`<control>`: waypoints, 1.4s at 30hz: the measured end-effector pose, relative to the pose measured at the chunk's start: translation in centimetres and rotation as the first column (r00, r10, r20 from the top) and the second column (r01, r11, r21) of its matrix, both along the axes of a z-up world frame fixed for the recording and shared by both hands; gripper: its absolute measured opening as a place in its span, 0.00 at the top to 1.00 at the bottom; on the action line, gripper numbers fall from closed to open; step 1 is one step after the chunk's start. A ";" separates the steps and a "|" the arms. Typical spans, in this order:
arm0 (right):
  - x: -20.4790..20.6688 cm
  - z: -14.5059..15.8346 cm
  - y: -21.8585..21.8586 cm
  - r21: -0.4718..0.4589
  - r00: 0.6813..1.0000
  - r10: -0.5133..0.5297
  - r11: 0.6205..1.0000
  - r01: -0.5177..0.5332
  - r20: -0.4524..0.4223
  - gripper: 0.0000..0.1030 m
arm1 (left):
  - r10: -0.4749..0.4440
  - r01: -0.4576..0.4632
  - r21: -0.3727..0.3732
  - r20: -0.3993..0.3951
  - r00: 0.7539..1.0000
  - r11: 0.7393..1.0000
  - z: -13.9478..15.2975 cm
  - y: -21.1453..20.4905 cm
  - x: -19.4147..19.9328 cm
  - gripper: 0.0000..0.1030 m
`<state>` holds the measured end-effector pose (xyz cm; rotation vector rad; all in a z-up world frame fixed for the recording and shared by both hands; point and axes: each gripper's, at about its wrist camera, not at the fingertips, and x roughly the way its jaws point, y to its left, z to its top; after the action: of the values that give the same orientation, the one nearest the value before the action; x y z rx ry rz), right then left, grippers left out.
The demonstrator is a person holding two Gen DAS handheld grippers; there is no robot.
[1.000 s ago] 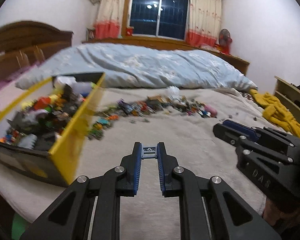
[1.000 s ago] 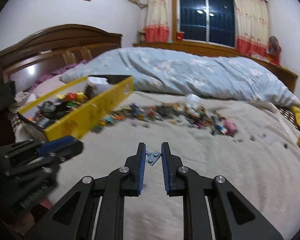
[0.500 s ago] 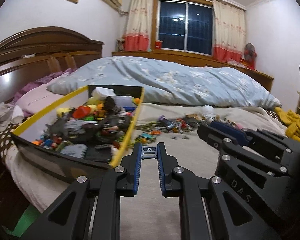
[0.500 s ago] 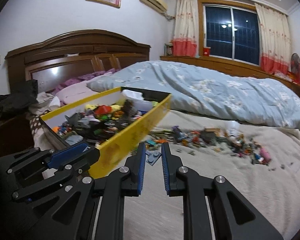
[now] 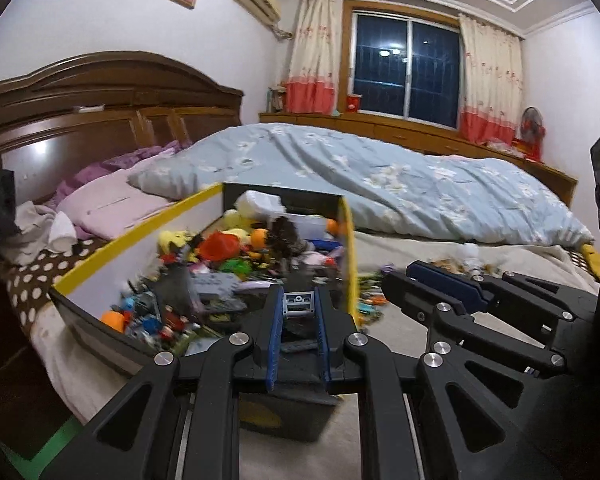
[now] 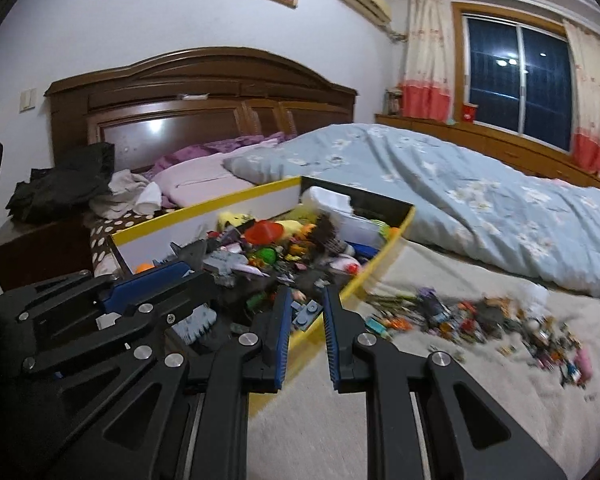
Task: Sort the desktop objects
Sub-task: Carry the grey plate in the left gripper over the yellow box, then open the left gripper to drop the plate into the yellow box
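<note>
My left gripper [image 5: 299, 305] is shut on a small grey-blue brick plate [image 5: 299, 304] and holds it over the near end of the yellow-rimmed toy box [image 5: 136, 232]. My right gripper [image 6: 306, 314] is shut on a grey-blue brick plate [image 6: 307, 315], tilted, above the box's near right rim [image 6: 374, 264]. The box is full of mixed toys and bricks [image 5: 228, 256]. Each gripper shows in the other's view: the right one [image 5: 444, 292], the left one [image 6: 148, 284].
A strip of loose bricks [image 6: 480, 320] lies on the beige blanket [image 6: 440, 420] right of the box. A blue quilt [image 5: 380, 184] is heaped behind. Wooden headboard [image 6: 204, 96], pillows and clothes [image 6: 64, 184] are to the left.
Both grippers have swung left and moved from above the blanket to over the box, each still holding its brick plate.
</note>
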<state>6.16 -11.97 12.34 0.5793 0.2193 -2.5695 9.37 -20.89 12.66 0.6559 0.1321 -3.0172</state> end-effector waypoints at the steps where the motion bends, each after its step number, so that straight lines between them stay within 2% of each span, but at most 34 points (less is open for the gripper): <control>1: -0.8 -0.1 -0.8 0.012 1.000 0.016 1.000 -0.016 0.005 0.85 | 0.010 -0.010 -0.007 0.000 1.000 1.000 -0.1 -0.4 -0.5 0.84; 4: -2.8 -1.2 -2.4 0.017 0.997 0.042 0.999 -0.043 0.059 0.85 | 0.042 -0.042 -0.012 0.005 0.999 0.999 -1.6 -2.0 -2.1 0.84; 11: -5.7 -4.4 -5.2 0.047 0.991 0.073 0.996 -0.079 0.113 0.85 | 0.078 -0.083 0.034 0.140 0.987 0.996 -5.2 -5.0 -5.9 0.84; 19: -7.7 -6.3 -5.3 0.012 0.981 0.087 0.996 -0.090 0.175 0.85 | 0.119 -0.114 -0.049 0.135 0.984 0.992 -5.9 -4.3 -6.3 0.84; 20: -7.7 -6.3 -5.1 0.016 0.984 0.080 0.996 -0.083 0.158 0.84 | 0.125 -0.119 -0.058 0.129 0.984 0.991 -5.9 -4.2 -6.3 0.83; 21: -7.6 -6.3 -5.1 0.021 0.986 0.075 0.997 -0.079 0.151 0.77 | 0.131 -0.124 -0.065 0.124 0.984 0.990 -6.0 -4.1 -6.3 0.83; 25: -7.7 -6.2 -5.3 0.053 0.986 0.066 0.996 -0.075 0.151 0.76 | 0.139 -0.131 -0.065 0.139 0.981 0.989 -5.8 -4.5 -6.5 0.80; 29: -7.1 -6.4 -6.2 0.120 0.994 0.050 0.991 -0.062 0.102 0.63 | 0.214 -0.203 -0.082 0.159 0.964 0.976 -5.4 -5.4 -6.8 0.78; 33: -7.4 -5.7 -5.7 0.088 0.993 0.029 0.995 -0.039 0.111 0.59 | 0.228 -0.223 -0.047 0.156 0.961 0.974 -4.7 -5.7 -6.6 0.78; 38: -7.3 -4.9 -4.6 0.079 0.994 -0.007 0.997 -0.001 0.107 0.57 | 0.223 -0.213 -0.104 0.107 0.969 0.972 -3.8 -4.2 -6.3 0.77; 42: -7.1 -4.2 -3.6 0.072 0.993 -0.040 0.997 0.032 0.111 0.57 | 0.204 -0.196 -0.075 0.110 0.973 0.978 -3.1 -3.5 -6.3 0.77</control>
<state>-0.98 -15.56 8.10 0.7578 0.2636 -2.5624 3.06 -24.40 9.51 0.7627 0.0906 -2.7702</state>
